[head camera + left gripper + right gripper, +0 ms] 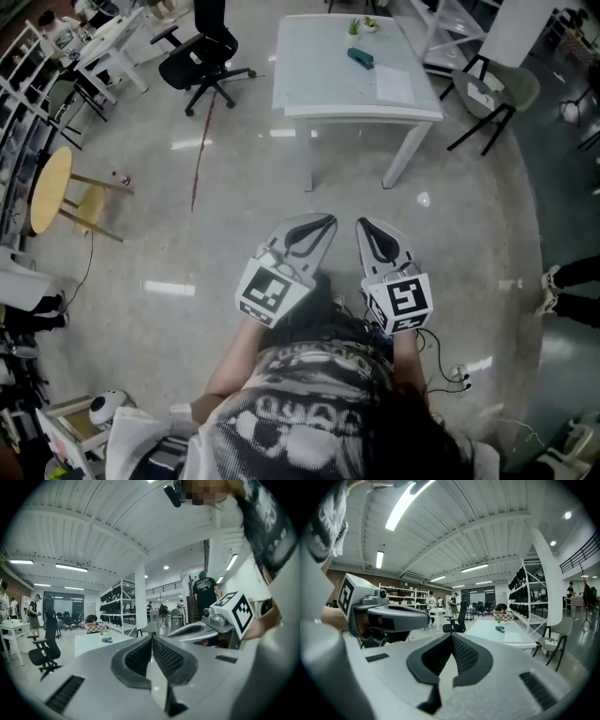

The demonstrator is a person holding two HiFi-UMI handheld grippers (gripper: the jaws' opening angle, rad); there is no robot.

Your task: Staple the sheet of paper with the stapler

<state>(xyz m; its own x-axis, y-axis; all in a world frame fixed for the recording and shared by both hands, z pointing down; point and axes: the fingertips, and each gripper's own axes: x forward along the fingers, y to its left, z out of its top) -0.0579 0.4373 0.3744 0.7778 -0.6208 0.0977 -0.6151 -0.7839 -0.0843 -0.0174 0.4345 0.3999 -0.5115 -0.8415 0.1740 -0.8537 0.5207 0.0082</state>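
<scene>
Step, judged: approach, nothing grasped yet. 2 claws, left claw [326,221] and right claw [363,224]: both closed, empty. Ahead, well apart: stapler [361,58] beside sheet of paper [394,84] on counter [314,89]. Next likely calls for closing that gap

Right tool [451,636] (jaws together), white table [487,631] beyond

A white table [314,89] stands on a polished grey floor [234,244], far from the camera; a teal stapler [361,58] lies toward its far side; a sheet of paper [395,84] rests right of it, nearer; a small potted plant [362,25] sits at the far edge.
</scene>
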